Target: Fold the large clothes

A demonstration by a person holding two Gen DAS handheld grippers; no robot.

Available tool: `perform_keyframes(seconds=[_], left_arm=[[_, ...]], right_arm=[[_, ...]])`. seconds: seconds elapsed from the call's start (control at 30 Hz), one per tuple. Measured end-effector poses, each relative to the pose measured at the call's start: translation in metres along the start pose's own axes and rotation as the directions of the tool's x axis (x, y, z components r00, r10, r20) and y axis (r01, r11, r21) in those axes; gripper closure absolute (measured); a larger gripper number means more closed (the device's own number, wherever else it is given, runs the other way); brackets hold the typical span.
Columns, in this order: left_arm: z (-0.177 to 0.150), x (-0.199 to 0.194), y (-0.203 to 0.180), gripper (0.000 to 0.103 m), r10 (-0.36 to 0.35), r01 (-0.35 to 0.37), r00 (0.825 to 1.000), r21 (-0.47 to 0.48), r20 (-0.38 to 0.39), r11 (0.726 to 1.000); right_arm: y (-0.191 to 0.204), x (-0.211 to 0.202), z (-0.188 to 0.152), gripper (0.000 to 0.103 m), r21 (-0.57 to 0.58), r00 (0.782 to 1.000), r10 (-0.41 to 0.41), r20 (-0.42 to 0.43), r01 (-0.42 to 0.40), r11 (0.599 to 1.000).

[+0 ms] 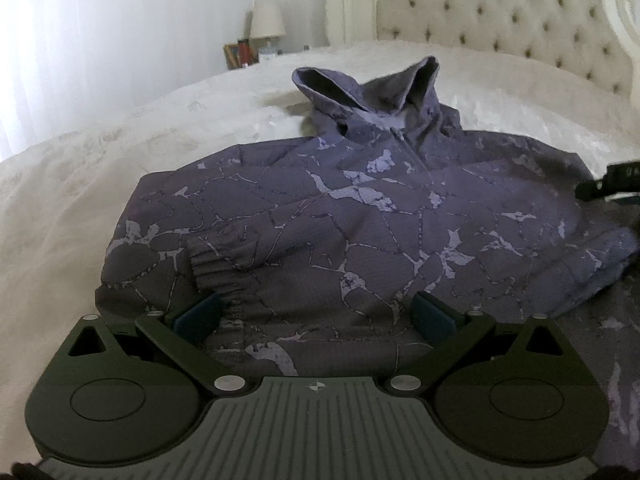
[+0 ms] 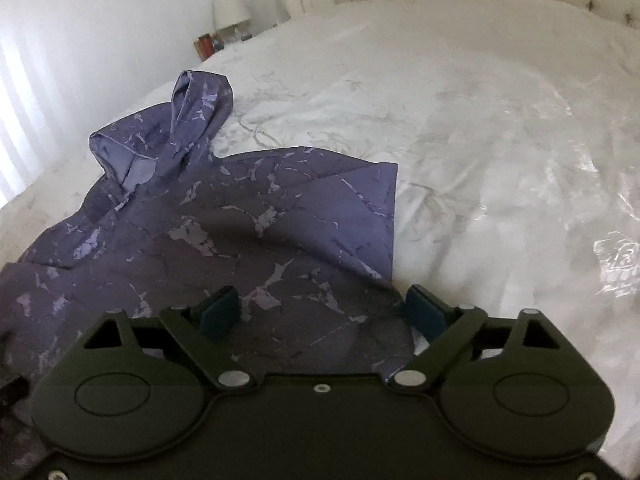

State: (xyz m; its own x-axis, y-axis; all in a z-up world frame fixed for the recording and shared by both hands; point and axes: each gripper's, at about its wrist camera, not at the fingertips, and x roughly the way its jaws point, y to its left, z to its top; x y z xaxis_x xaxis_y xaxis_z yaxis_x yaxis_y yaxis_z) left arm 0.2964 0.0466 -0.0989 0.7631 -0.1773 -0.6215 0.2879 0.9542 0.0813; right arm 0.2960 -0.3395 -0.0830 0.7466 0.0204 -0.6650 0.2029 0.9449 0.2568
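**Both Tongs Open Over the Purple Hoodie**

Left black two-finger tongs with blue pads [image 1: 316, 312], low in the left wrist view: wide open, nothing pinched, cloth just lying between the pads. Right black two-finger tongs with blue pads [image 2: 320, 312], low in the right wrist view: wide open too, holding nothing, right pad near the folded edge.

Purple hooded jacket with pale crack marks [image 1: 360, 220]: flat in the middle of the frame, hood puffed up toward the top, sleeves tucked in over the body, one ribbed cuff [image 1: 208, 268] at the lower left.

Trouble to look out for, as a guess:
- Pinching only the top layer, so the tucked sleeve slips out on the lift.
- Grabbing the bedspread along with the jacket, since both are soft.
- Lifting one side before the other, leaving a crooked fold.
- Puffy hood left sticking up, making a lumpy pile.

White shiny flowered bedspread [image 2: 480, 140]: soft and slippery looking, wrinkled. Cream buttoned headboard [image 1: 500, 12] at the upper right. Small white lamp [image 1: 267, 20] on a cluttered bedside stand, upper left of middle. Bright white curtain [image 1: 100, 32] at the far left.
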Motion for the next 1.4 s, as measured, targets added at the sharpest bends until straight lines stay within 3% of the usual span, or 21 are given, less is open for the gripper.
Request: perform_keyframes(seconds=[0.13,0.23,0.3,0.37,0.47,0.6,0.67,0.7,0.73,0.87,1.03,1.23,1.27,1.33,1.37,1.4], left_arm=[[0.024,-0.017,0.006,0.001,-0.106,0.103,0.991,-0.041,-0.079,0.994],[0.05,-0.035,0.015,0.001,-0.219,0.211,0.973,-0.106,-0.074,0.972],[0.071,-0.04,0.02,0.001,-0.234,0.228,0.971,-0.096,-0.053,0.969],[0.093,-0.037,0.023,0.001,-0.225,0.222,0.974,-0.08,-0.031,0.972],[0.125,-0.016,0.028,0.001,-0.182,0.181,0.983,-0.046,-0.006,0.982],[0.15,0.025,0.029,0.002,-0.131,0.132,0.991,-0.019,0.014,0.991],[0.159,0.049,0.031,0.005,-0.118,0.119,0.993,-0.037,0.018,0.992],[0.163,0.062,0.032,0.016,-0.114,0.115,0.993,-0.043,0.026,0.992],[0.167,0.073,0.033,0.018,-0.105,0.106,0.994,-0.038,0.027,0.994],[0.179,0.11,0.031,0.019,-0.066,0.066,0.997,0.002,0.032,0.998],[0.194,0.147,0.03,0.02,-0.059,0.059,0.997,0.008,0.038,0.998],[0.203,0.183,0.028,0.029,-0.011,0.011,1.0,0.025,0.02,1.0],[0.204,0.187,0.028,0.035,-0.008,0.007,1.0,0.032,0.021,0.999],[0.208,0.192,0.028,0.06,-0.014,0.014,1.0,0.037,0.017,0.999],[0.21,0.193,0.03,0.085,-0.034,0.033,0.999,0.027,0.02,0.999],[0.213,0.192,0.033,0.095,-0.039,0.038,0.999,0.008,0.034,0.999]], right_arm=[[0.003,-0.02,0.014,0.011,0.005,1.0,0.028,-0.007,-0.028,1.0],[0.012,-0.031,0.028,0.01,-0.03,0.999,0.031,-0.033,-0.032,0.999],[0.022,-0.033,0.041,0.008,-0.046,0.998,0.036,-0.048,-0.038,0.998],[0.033,-0.03,0.055,0.0,-0.053,0.998,0.034,-0.061,-0.037,0.998],[0.056,-0.014,0.074,0.001,-0.094,0.994,0.027,-0.102,-0.037,0.995],[0.08,0.008,0.092,0.002,-0.159,0.997,0.048,-0.065,-0.058,0.986],[0.093,0.024,0.1,0.011,-0.187,0.997,0.05,-0.053,-0.059,0.98],[0.098,0.034,0.104,0.016,-0.19,0.997,0.06,-0.058,-0.07,0.979],[0.102,0.042,0.107,0.018,-0.184,0.995,0.076,-0.063,-0.087,0.979],[0.113,0.07,0.117,0.027,-0.182,0.993,0.109,-0.042,-0.115,0.977],[0.127,0.101,0.131,0.029,-0.236,0.995,0.101,-0.006,-0.1,0.967],[0.135,0.13,0.144,0.044,-0.27,0.994,0.109,-0.002,-0.106,0.957],[0.134,0.134,0.145,0.049,-0.266,0.994,0.105,-0.003,-0.102,0.959],[0.129,0.138,0.149,0.058,-0.239,0.995,0.104,-0.002,-0.102,0.966],[0.126,0.139,0.15,0.067,-0.225,0.994,0.108,0.003,-0.105,0.969],[0.124,0.139,0.152,0.084,-0.214,0.993,0.118,0.01,-0.113,0.97]])
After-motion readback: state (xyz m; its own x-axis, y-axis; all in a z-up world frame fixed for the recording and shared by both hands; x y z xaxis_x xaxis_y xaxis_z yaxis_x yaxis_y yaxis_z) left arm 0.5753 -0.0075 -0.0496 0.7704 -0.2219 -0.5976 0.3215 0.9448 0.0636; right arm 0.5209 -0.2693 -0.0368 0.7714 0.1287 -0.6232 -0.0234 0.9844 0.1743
